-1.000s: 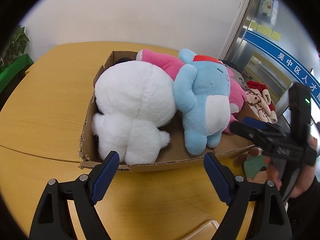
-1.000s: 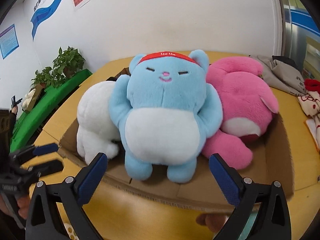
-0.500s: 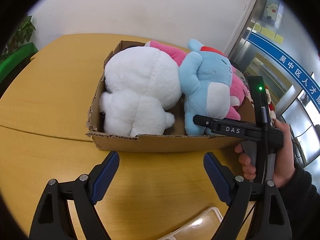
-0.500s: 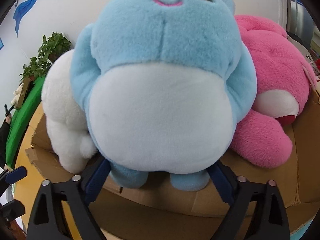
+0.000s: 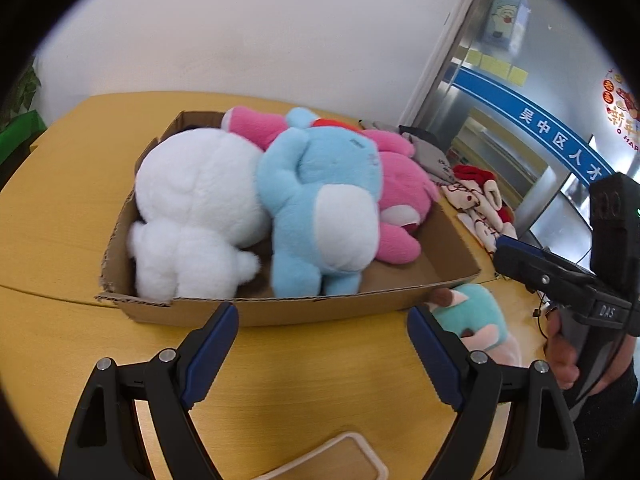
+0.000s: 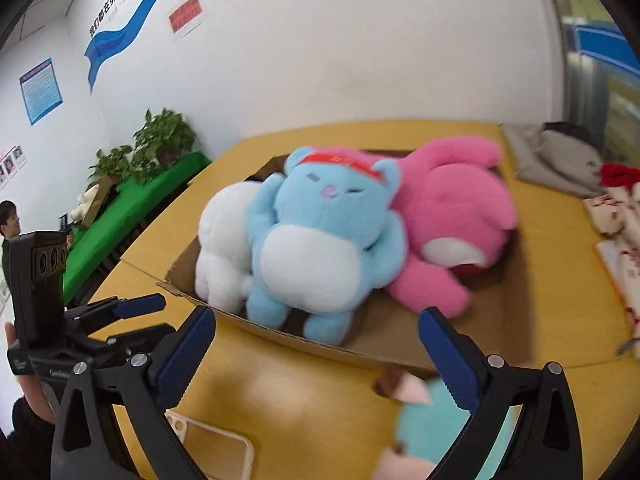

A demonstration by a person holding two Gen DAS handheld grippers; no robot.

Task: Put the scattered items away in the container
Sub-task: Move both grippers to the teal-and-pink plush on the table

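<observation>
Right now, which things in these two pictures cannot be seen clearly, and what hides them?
- Teal plush toy: right wrist view, blurred, partly behind the right gripper finger.
- Same toy, left wrist view: the cardboard box wall covers its top.
- Phone case: left wrist view, cut off by the bottom edge.
- Dark item in the box's far corner: behind the white plush.

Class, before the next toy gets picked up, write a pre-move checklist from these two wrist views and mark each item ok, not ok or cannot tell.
1. Right gripper open and empty: ok, jaws spread wide.
2. Left gripper open and empty: ok.
3. Next item located: ok, the teal plush lies on the table just outside the cardboard box, near its front corner.
4. Room left in the box: ok, bare floor shows right of the pink plush.
5. Toys already packed sit inside: ok, the white plush and blue plush rest within the walls.
6. Phone case belongs in the box: cannot tell.
</observation>
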